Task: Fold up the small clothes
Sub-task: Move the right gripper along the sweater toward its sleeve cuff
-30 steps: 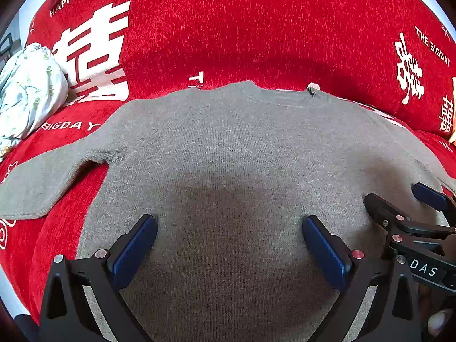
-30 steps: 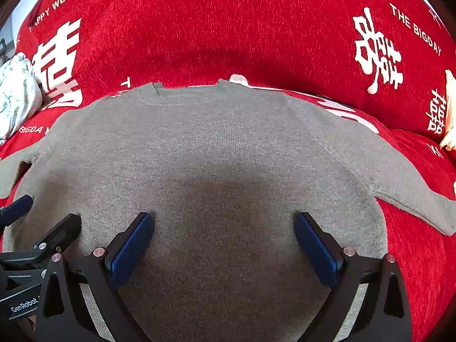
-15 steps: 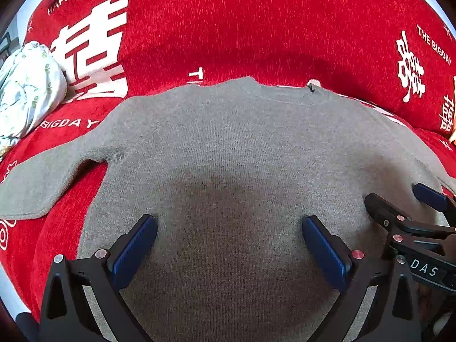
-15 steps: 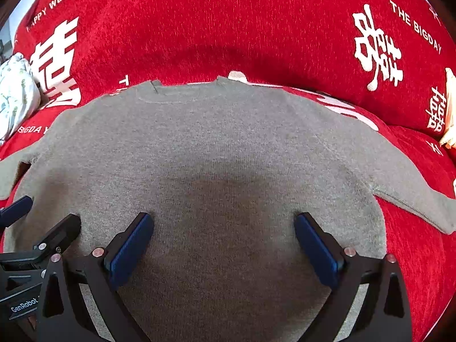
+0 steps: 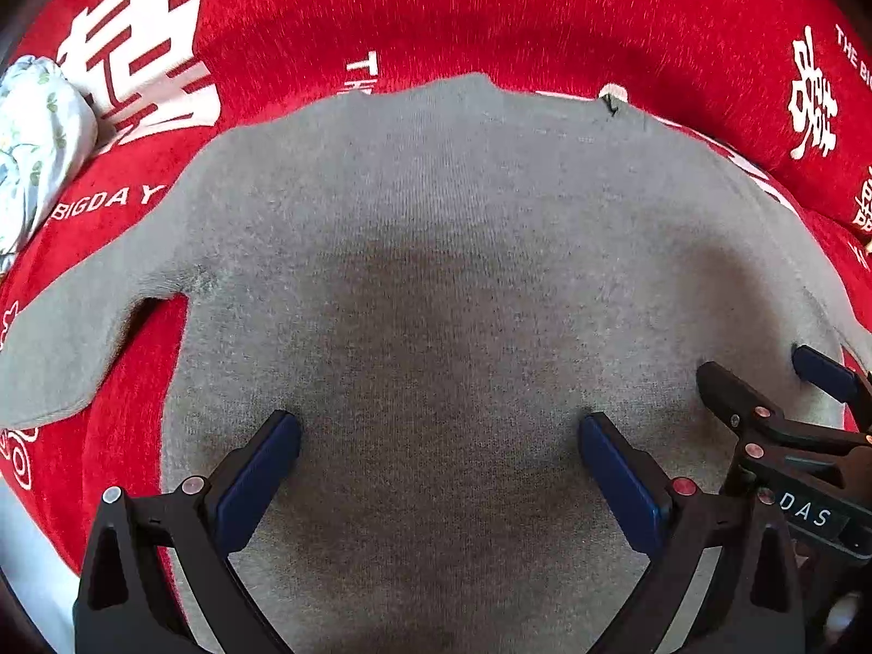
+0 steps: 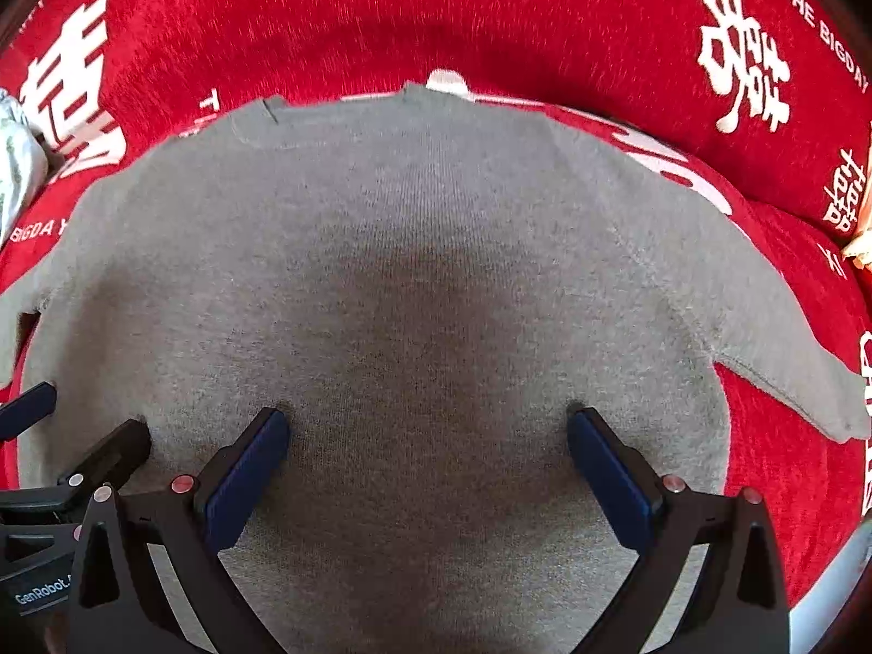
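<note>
A small grey knit sweater (image 5: 436,250) lies flat on a red cover, neckline at the far side, sleeves spread to both sides; it also fills the right wrist view (image 6: 425,272). My left gripper (image 5: 438,430) is open, its blue pads close over the sweater's lower body. My right gripper (image 6: 428,425) is open too, over the lower body to the right. Each gripper shows in the other's view: the right one at the right edge (image 5: 763,387), the left one at the left edge (image 6: 82,425). Both are empty.
The red cover (image 5: 490,11) with white characters and lettering rises like a sofa back behind the sweater. A pale floral bundle of cloth (image 5: 32,141) lies at the far left. A pale object (image 6: 861,250) peeks in at the right edge.
Both grippers have moved down and forward, closer to the sweater, which now looks larger. The jaws stay open. The sweater has not moved.
</note>
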`<state>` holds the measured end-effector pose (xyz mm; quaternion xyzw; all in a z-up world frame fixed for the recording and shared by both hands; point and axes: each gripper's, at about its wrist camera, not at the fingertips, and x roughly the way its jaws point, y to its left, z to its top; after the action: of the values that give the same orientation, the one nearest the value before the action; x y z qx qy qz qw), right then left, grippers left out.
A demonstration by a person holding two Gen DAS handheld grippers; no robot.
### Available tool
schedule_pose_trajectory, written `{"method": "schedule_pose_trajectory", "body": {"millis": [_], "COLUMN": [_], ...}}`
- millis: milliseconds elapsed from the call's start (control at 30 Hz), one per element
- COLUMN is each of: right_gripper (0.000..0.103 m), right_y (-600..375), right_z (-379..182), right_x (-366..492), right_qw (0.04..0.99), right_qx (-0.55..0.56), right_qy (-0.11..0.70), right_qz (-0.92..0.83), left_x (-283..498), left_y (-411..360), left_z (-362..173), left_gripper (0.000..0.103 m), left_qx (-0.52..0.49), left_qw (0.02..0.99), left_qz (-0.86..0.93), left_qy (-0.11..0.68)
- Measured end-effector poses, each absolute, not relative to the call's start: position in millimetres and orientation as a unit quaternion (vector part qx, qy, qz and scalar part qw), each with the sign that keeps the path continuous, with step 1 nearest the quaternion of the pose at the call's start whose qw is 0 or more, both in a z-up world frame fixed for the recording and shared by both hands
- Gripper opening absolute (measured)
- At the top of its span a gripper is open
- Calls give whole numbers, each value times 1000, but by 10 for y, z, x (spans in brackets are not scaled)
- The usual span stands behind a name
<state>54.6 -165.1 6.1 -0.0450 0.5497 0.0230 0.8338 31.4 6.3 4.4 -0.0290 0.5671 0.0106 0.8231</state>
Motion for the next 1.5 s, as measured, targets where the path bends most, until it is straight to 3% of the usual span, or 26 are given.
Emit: {"method": "schedule_pose_trajectory", "body": {"millis": [167,667,1500], "right_gripper": [103,103,103], "right_y": [-1626,-1767,-3080], "right_z": [128,592,707], "right_x": [575,671,634], "right_qw": [828,866,885], "right_qx": [-60,-49,30], "right_qy": [558,497,458], "right_qz": [28,11,-74], "left_x": [357,516,776], "left_y": [80,1,-1207], "left_z": [124,623,684], "left_gripper": [102,102,102], "left_qx": [-31,-26,37], "left_qw": [809,835,849], "left_qz": [26,56,14], "left_qy": [586,547,526]}}
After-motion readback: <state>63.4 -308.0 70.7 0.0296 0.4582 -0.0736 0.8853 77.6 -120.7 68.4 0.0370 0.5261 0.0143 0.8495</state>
